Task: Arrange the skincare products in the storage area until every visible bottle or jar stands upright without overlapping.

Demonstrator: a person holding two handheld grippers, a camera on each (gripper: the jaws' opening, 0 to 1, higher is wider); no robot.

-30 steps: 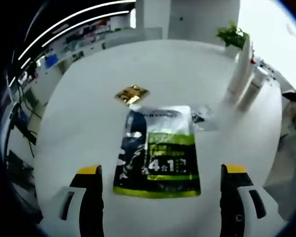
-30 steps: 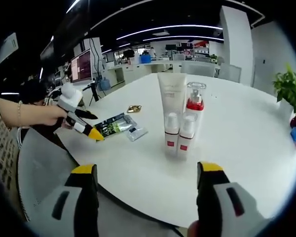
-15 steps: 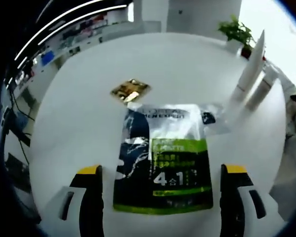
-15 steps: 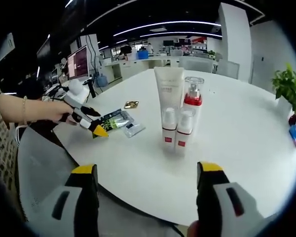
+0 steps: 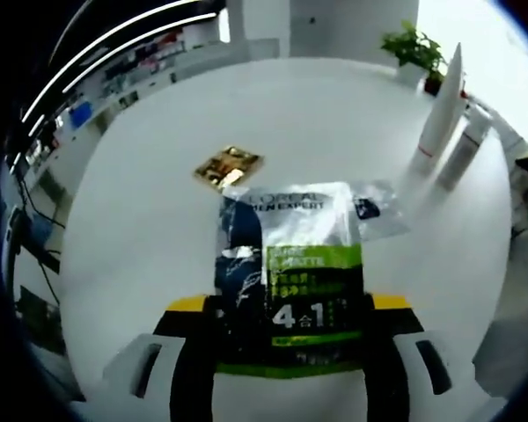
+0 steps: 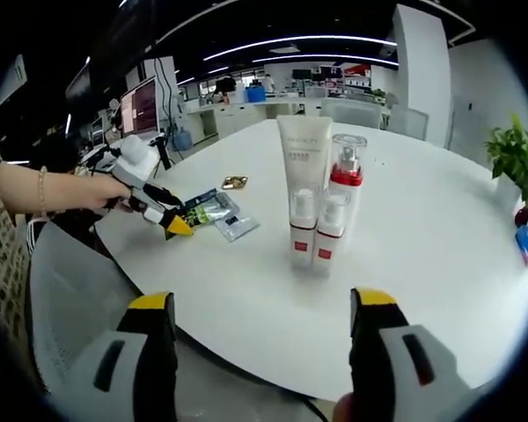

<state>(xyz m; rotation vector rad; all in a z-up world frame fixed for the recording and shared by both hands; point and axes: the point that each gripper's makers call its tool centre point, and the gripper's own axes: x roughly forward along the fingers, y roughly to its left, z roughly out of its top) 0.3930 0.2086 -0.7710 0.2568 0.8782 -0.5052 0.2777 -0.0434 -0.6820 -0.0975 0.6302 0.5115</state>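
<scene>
Right gripper view showed the round white table (image 6: 440, 264) carrying almost everything, so progress could be judged from there. Near the table's middle a tall white squeeze tube (image 6: 304, 176) stood on its cap, with a clear pump bottle with a red collar (image 6: 347, 189) beside it and two small white bottles with red labels (image 6: 315, 233) just in front; all four stood upright, close together, none lying over another. That part of the job looked done.

What was left lay flat toward the table's left edge: a large black-and-green foil sachet (image 5: 286, 281), a smaller clear sachet with a dark patch (image 5: 370, 211) partly tucked under its far corner, and a small gold foil packet (image 5: 227, 165) a little beyond, apart from both. The overlap between the two sachets looked unresolved, and these pieces sat well apart from the standing group.

The left tool (image 5: 286, 352) had its yellow-tipped jaws closed in against the near end of the black-and-green sachet, one jaw at each side edge, apparently clamping it; in the right gripper view it appeared at the table's left edge, held by a hand (image 6: 88, 192). The right tool (image 6: 260, 303) hovered off the near edge of the table with its jaws wide apart, holding nothing.
</scene>
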